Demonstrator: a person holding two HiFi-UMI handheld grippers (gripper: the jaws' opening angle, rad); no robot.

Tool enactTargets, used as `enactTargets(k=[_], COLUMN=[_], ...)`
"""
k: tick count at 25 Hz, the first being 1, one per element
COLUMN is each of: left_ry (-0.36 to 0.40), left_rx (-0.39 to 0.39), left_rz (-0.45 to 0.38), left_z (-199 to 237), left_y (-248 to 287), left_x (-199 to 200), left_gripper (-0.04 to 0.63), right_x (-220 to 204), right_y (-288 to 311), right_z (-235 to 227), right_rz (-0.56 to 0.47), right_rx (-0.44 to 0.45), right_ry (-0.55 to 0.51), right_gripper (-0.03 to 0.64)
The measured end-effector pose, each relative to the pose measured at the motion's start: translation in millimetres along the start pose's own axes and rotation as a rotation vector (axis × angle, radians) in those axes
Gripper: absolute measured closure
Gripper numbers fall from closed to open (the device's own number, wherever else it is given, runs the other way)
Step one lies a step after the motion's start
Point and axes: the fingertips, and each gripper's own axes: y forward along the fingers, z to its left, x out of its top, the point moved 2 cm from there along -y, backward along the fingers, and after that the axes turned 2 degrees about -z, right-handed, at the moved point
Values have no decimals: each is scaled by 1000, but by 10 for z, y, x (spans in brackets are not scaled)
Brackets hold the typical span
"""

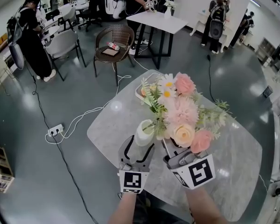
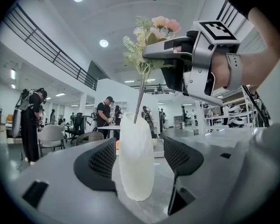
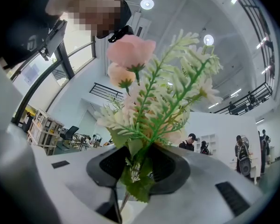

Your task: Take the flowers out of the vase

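A white vase (image 1: 143,133) stands on the marble table (image 1: 228,167). My left gripper (image 1: 138,149) holds it level, a pad on each side of its lower body; in the left gripper view the vase (image 2: 136,157) fills the gap between the jaws. A bunch of pink, cream and white flowers (image 1: 179,111) with green sprigs rises above it. My right gripper (image 1: 171,149) is shut on the stems just under the leaves (image 3: 137,164). One thin stem (image 2: 139,101) still runs down into the vase mouth. The right gripper (image 2: 154,52) hangs above the vase.
A pale tray (image 1: 141,91) lies at the table's far edge. Beyond it stand a wicker chair (image 1: 113,43) and a white-topped black table (image 1: 158,20). Cables and a power strip (image 1: 56,129) lie on the floor at left. People stand in the background.
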Motion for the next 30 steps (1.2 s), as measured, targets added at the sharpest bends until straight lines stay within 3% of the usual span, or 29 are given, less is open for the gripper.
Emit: enactTargets(k=[26, 30], left_ry=[27, 30], left_rx=[-9, 9], left_rz=[-1, 2], left_z=[-40, -15], left_y=[-268, -348], left_x=[238, 212], left_gripper=[284, 317], right_x=[511, 510], right_y=[-156, -253], right_z=[-15, 4], right_rz=[-59, -60], right_rx=[-30, -36], right_ry=[-38, -37], right_gripper=[472, 472])
